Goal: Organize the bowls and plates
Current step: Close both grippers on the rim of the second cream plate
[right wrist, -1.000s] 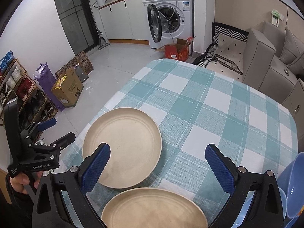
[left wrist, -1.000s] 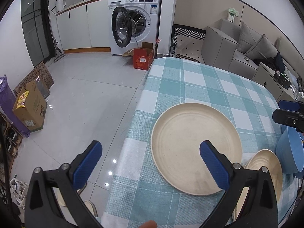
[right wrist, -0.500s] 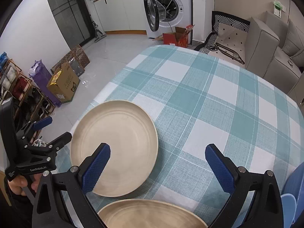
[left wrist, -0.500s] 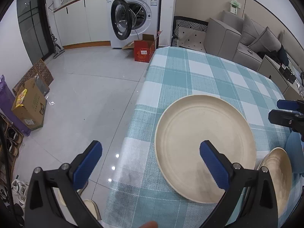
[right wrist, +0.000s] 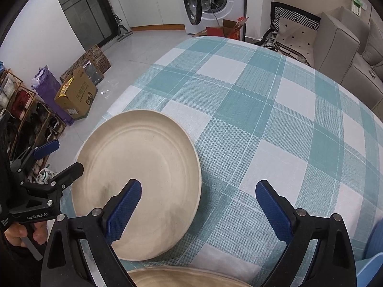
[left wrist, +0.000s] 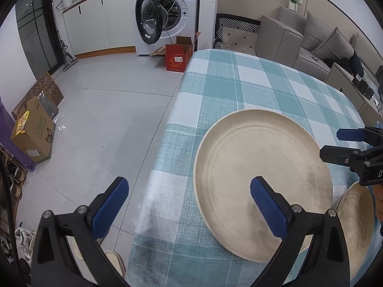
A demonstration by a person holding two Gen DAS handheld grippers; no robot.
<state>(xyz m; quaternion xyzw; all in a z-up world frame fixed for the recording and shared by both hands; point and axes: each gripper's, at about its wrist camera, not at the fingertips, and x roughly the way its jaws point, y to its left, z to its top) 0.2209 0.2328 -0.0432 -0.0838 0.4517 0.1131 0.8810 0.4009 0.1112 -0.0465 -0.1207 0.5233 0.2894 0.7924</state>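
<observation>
Your large cream plate [left wrist: 261, 179] lies flat and face up near the left edge of the table [left wrist: 239, 83] — being round, it has no long axis and points no particular way. A second cream plate [left wrist: 356, 227] sits just beside it on the near right, only partly in frame. Your left gripper [left wrist: 189, 198] has its tongs spread wide and holds nothing; its right finger [left wrist: 265, 205] hangs over the plate's near part, while the other one is out over the floor. Your right gripper [right wrist: 198, 203] is spread too and empty, its left finger [right wrist: 124, 205] above the same plate and the other over the cloth. A blue bowl [right wrist: 371, 267] shows at the lower right corner. The table wears a teal-and-white checked cloth [right wrist: 263, 110]. Beyond it — a washing machine [left wrist: 165, 14] with its door open, a red box [left wrist: 178, 57], a grey sofa [left wrist: 299, 38], and a cardboard box [left wrist: 33, 129] on the pale tiled floor.
</observation>
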